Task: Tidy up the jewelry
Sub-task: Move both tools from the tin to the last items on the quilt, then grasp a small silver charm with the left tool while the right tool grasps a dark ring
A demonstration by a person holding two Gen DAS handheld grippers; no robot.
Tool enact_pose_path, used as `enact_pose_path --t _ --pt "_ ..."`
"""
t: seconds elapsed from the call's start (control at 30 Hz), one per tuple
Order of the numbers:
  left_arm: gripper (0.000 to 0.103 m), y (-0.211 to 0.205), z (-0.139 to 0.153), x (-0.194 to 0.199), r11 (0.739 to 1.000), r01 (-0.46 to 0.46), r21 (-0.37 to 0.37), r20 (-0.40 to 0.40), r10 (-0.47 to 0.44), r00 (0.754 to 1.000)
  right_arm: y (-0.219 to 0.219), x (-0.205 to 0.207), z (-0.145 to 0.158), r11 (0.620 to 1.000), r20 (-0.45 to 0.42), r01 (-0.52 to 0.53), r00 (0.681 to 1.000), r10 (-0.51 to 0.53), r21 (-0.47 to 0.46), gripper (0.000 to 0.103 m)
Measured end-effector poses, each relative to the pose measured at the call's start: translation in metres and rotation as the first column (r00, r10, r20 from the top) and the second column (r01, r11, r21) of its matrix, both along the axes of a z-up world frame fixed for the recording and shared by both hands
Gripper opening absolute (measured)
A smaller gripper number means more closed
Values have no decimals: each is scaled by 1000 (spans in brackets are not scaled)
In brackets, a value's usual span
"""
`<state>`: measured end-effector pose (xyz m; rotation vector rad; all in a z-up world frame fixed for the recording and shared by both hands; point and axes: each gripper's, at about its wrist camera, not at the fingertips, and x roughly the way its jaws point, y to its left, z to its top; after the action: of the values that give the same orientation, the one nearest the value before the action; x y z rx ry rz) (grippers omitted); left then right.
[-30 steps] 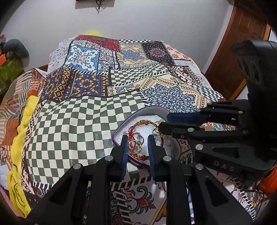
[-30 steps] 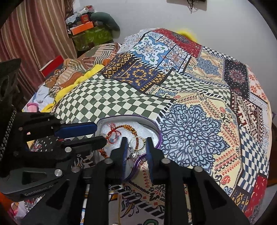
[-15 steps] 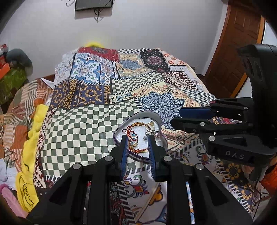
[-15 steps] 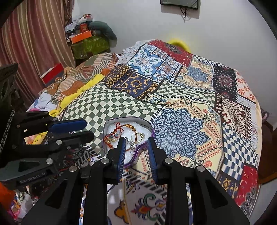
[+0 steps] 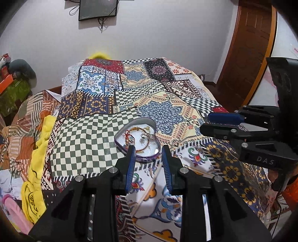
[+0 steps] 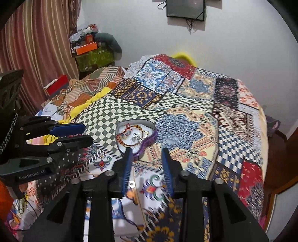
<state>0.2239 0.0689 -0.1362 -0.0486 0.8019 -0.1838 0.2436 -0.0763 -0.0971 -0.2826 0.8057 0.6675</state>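
A heart-shaped purple-rimmed box lies on the patchwork bedspread and holds red thread bracelets, a gold bangle and small silver pieces. It also shows in the right wrist view. My left gripper is open and empty, raised above the box's near edge. My right gripper is open and empty, raised just behind the box. Each gripper appears side-on in the other's view: the right one, the left one.
The patchwork bedspread covers the bed. Yellow cloth and striped bedding lie along the left edge. A wooden door stands at the right. Boxes and clutter are stacked by the curtain. A dark screen hangs on the wall.
Both grippers have risen and pulled back from the box, which now looks smaller and farther. Their jaws have opened a little wider. The jewelry stays in the box.
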Motion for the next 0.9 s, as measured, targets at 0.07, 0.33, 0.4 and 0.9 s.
enact_pose_path --t 0.07,0.33,0.4,0.9 --pt "28 -5 0 -6 1000 6 -1 -2 -6 1000 -7 -6 2 1000 26 15 1000 -15 -7 40" --pt "31 -28 -9 -18 999 33 3 -30 -33 999 -43 -22 6 997 56 77 995 -77 6 41" --pt "31 -34 -15 -19 999 42 0 -43 -42 998 -52 -24 4 996 50 93 994 -94 11 41" --pt "31 -62 -64 -9 995 96 -12 -137 -97 986 -73 -21 -54 994 -100 109 989 -111 -30 41"
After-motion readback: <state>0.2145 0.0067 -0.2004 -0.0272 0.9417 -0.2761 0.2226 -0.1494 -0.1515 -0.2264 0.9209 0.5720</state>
